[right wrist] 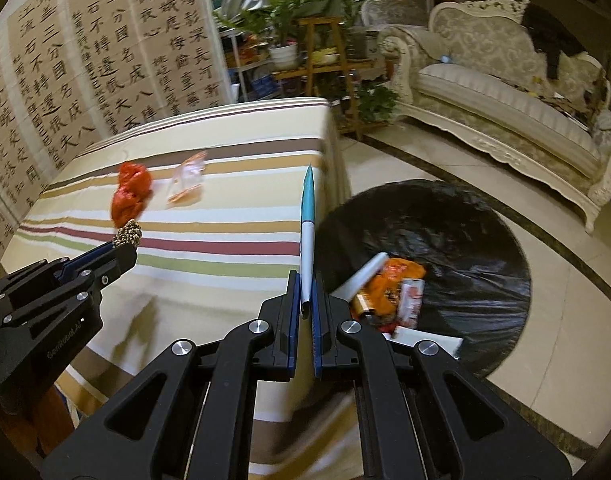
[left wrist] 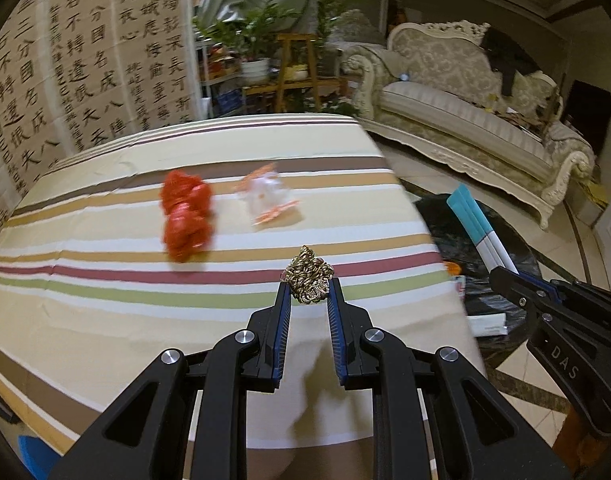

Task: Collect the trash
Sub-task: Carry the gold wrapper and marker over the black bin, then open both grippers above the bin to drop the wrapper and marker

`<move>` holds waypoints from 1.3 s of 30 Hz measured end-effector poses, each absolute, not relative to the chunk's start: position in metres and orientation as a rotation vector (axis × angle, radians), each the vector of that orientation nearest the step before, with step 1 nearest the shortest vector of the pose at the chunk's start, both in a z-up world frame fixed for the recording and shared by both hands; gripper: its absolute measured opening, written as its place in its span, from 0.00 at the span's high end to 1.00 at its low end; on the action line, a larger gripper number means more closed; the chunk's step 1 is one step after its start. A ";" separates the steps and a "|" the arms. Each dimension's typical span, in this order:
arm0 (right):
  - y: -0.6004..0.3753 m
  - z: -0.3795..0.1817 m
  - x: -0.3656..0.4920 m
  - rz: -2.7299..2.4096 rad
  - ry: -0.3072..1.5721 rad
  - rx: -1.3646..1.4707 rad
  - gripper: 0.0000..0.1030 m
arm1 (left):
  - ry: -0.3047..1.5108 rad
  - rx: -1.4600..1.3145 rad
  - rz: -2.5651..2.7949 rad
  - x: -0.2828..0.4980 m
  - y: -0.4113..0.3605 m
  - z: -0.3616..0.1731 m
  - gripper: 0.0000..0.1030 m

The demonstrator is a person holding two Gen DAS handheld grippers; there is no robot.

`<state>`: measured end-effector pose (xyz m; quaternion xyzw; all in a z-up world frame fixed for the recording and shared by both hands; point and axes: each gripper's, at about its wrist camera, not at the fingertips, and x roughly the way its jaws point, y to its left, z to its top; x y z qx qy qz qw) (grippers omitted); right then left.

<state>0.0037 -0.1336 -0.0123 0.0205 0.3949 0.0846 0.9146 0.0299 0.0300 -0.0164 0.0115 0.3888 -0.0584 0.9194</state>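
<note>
Black two-finger left gripper (left wrist: 308,286) pinching crumpled gold cord wad (left wrist: 309,275); right gripper (right wrist: 305,280) clamping flat teal-and-white wrapper (right wrist: 307,232).
Both hanging near striped tablecloth (left wrist: 105,300) edge beside black bin bag (right wrist: 465,240); thin wrapper risking slipping out short of bag.

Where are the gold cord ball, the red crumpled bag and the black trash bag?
gold cord ball (left wrist: 310,275), left wrist view, middle of the bundle.
red crumpled bag (left wrist: 186,216), left wrist view, centre.
black trash bag (right wrist: 465,236), right wrist view, bare inner liner.
</note>
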 end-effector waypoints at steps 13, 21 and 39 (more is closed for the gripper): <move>-0.184 -0.022 0.005 0.047 0.810 0.085 0.94 | 0.804 0.080 -0.215 0.044 -0.028 -0.023 0.81; -0.201 -0.030 0.012 0.008 0.815 0.112 0.94 | 0.806 0.113 -0.245 0.055 -0.055 -0.027 0.81; -0.231 -0.040 0.028 -0.053 0.824 0.162 0.92 | 0.836 0.174 -0.281 0.083 -0.095 -0.039 0.80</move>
